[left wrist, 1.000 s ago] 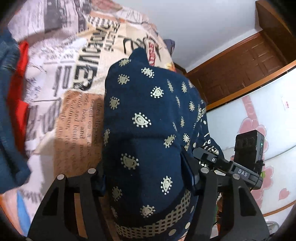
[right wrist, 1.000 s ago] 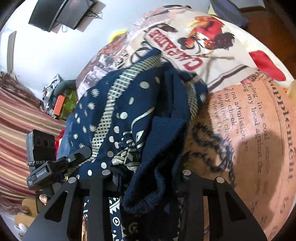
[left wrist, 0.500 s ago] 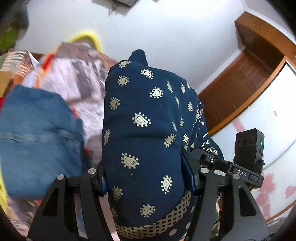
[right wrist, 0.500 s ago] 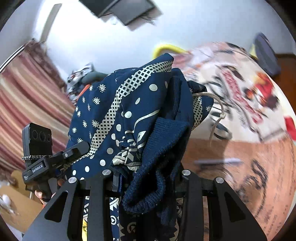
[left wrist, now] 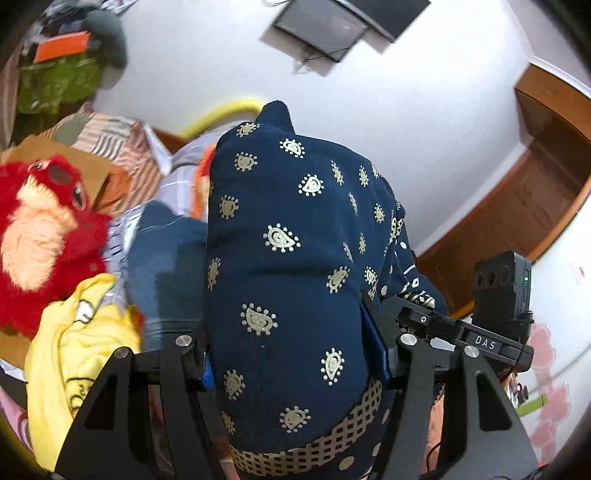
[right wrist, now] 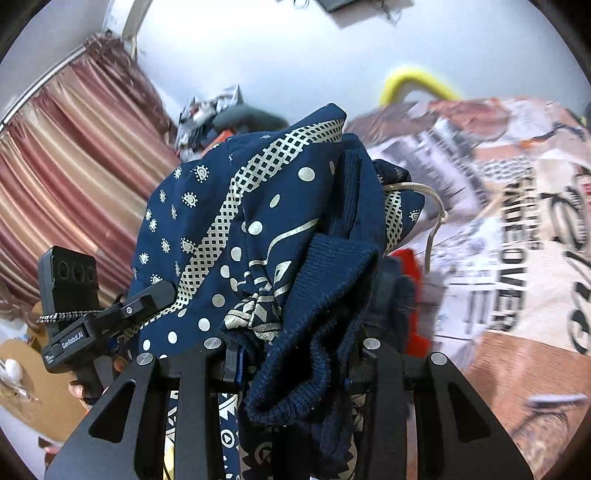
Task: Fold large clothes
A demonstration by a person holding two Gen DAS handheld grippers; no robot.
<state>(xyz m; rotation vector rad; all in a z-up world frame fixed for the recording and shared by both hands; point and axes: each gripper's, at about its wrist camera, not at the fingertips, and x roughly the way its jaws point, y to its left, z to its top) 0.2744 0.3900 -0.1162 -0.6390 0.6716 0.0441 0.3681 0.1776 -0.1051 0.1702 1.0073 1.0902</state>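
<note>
- Nearest to us in the left wrist view, the left claw (left wrist: 295, 365) is closed on a thick bundle of the navy garment (left wrist: 288, 280), its two pads pressing the cloth from either side.
- That garment is printed with pale paisley teardrops, and a checked band runs across its lower edge; it rises in a hump that fills the middle of the view.
- In the right wrist view, the right claw (right wrist: 295, 369) grips another bunch of the same navy garment (right wrist: 258, 229), here showing dots, a lattice stripe, a ribbed knit cuff and a pale drawstring.
- Just right of the left claw we see the other claw's black camera block (left wrist: 502, 295), with the letters "DAS" on its bar.
- In the right wrist view the matching block (right wrist: 70, 280) sits at the left; its label is too small for us to read with certainty.
- Beyond the garment on the left lie a yellow cloth (left wrist: 74, 350), a red plush toy (left wrist: 44, 229) and blue denim (left wrist: 166, 266).
- To the right in the right wrist view spreads a bed cover (right wrist: 517, 240) printed like newspaper; large letters ending "EVER" are legible, the rest blurred.
- Farther off we see a striped curtain (right wrist: 74, 166), a yellow curved tube (right wrist: 413, 81) and the white wall (left wrist: 369, 110) with a dark panel (left wrist: 332, 26).
</note>
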